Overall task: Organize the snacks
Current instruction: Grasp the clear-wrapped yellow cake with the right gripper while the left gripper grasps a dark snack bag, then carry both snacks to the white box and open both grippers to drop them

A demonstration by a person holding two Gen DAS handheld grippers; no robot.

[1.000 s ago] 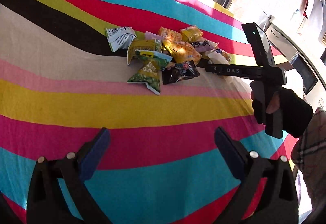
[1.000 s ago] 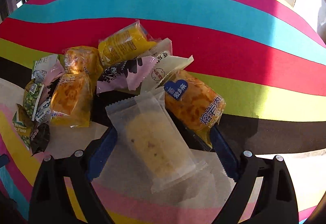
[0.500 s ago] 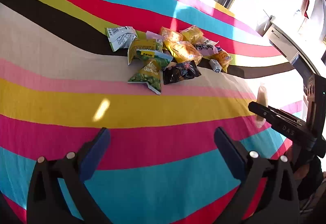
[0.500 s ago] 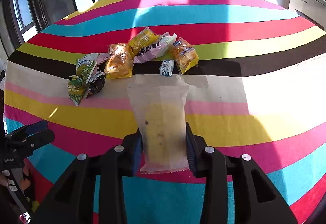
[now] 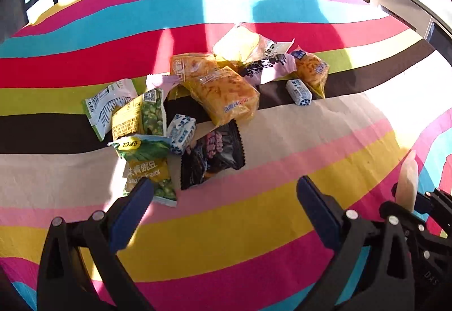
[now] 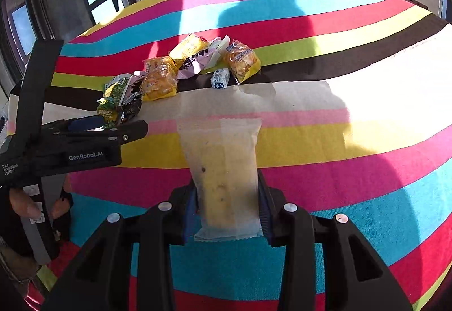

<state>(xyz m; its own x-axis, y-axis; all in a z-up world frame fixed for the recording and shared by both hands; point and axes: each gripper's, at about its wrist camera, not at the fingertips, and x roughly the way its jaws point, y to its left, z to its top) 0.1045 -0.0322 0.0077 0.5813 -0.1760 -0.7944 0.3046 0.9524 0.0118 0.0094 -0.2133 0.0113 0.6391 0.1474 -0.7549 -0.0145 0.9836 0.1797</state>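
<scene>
Striped cloth (image 6: 353, 141) bare around lifted cake packet (image 6: 226, 169).

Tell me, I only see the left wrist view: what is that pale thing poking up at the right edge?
Observer: A wrapped cake, yellow with dark specks inside clear film. The right gripper has it clamped by its lower end.
Operator: And what carries the gripper I'm looking along?
Observer: A person. In the right wrist view, a hand grips the handle of the left gripper.
</scene>
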